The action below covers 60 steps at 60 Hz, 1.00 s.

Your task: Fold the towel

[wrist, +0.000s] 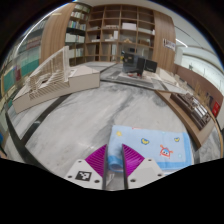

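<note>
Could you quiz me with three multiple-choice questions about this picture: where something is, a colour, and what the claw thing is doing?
1. Where does the towel lie?
A. on the grey table, just ahead of the fingers
B. on the shelves
C. on the floor

2. What is the towel's main colour?
A. red
B. light blue
C. black

3. How do the fingers of the gripper stand?
A. clamped on the towel
B. out of sight
C. apart, with a gap between the purple pads

Answers: 1 A, it lies flat on the table top by the fingertips. 2 B, light blue with small prints. 3 C, the table shows between the pads and nothing is held.
</note>
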Motion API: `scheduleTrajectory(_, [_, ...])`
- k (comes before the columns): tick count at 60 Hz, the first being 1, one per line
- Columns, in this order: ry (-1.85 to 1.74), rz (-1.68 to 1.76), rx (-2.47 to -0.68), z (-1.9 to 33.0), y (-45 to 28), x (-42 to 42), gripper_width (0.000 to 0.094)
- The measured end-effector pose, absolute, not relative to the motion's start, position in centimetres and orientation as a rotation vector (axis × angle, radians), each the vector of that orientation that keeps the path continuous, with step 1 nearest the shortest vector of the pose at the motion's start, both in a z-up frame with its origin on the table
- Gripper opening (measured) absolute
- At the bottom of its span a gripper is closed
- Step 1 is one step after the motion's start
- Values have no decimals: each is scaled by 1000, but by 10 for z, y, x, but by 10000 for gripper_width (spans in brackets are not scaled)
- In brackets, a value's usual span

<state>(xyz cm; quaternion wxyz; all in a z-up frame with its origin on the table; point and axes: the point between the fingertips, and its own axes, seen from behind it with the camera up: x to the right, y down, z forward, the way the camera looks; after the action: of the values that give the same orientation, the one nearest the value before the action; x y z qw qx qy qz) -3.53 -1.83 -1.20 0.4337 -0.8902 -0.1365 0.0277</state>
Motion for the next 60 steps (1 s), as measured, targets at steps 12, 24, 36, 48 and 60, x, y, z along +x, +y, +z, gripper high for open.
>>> scheduleTrajectory(12, [-426,-39,-2146,-12,-10,-33,8])
scheduleTrajectory(24, [-163,168,-2081,56,6,-3,8])
scheduleTrajectory(36, [58,123,-2123,53,19,101,10])
scheduleTrajectory(48, [147,96,-2205,0,11,149,26])
scheduleTrajectory(60, [184,68,-2176,19,14,158,329])
